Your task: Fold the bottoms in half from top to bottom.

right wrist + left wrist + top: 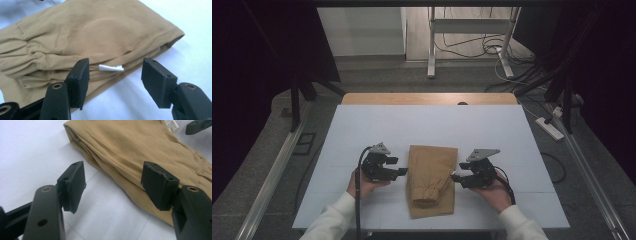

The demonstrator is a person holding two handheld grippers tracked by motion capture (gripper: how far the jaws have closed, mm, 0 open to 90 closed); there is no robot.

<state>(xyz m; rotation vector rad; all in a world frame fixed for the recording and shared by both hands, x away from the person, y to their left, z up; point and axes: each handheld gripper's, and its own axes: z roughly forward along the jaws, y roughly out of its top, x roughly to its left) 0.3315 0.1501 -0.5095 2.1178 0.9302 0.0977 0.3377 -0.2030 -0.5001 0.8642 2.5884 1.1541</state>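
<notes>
Left claw, right claw open, flanking folded tan garment, seemingly not touching.

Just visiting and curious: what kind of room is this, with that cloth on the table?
Probably a lab or recording studio, not a home: a bare white table holding one folded tan garment, dark curtains at the sides, and loose cables across the floor behind.

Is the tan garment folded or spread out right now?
Folded: the tan garment lies as a compact rectangle on the white table, stacked layers showing along its edges.
</notes>
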